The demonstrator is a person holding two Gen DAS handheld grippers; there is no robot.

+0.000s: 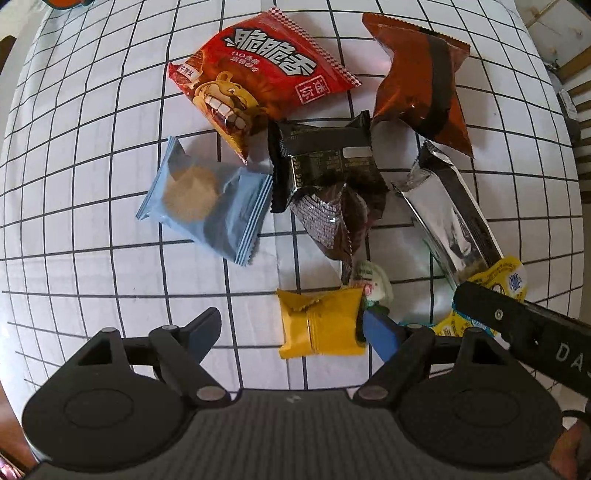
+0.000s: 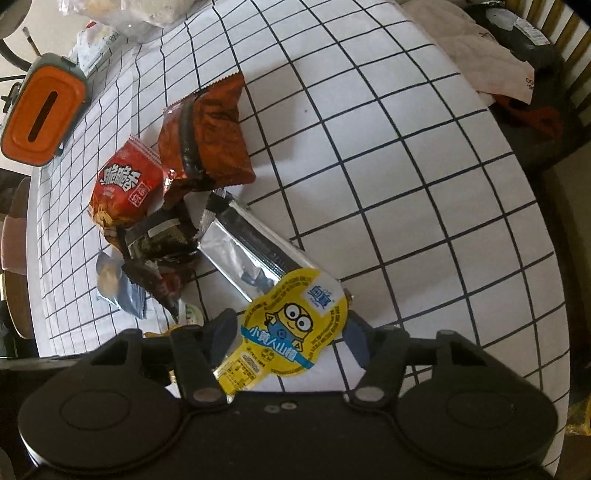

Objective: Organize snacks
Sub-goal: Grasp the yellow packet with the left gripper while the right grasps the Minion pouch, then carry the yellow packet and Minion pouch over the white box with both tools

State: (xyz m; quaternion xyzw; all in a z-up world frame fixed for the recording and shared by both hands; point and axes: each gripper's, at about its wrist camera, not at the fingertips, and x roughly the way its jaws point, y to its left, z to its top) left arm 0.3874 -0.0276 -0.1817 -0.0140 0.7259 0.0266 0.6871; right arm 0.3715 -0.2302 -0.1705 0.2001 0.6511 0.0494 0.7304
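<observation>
A heap of snacks lies on a white gridded tablecloth (image 1: 92, 184). In the left wrist view I see a red lion packet (image 1: 258, 70), a brown bag (image 1: 421, 81), a black packet (image 1: 325, 158), a light blue biscuit packet (image 1: 207, 206), a silver packet (image 1: 447, 214) and a small yellow packet (image 1: 321, 325). My left gripper (image 1: 295, 332) is open, with the small yellow packet between its fingers. My right gripper (image 2: 291, 332) is open around a yellow Minions cup (image 2: 291, 325), which also shows in the left wrist view (image 1: 506, 280). I cannot tell whether its fingers touch the cup.
An orange-lidded tissue box (image 2: 40, 114) stands at the far left of the table. Clear bags (image 2: 140, 11) lie behind it. The table's right edge (image 2: 535, 206) borders a dark chair with cloth (image 2: 491, 62).
</observation>
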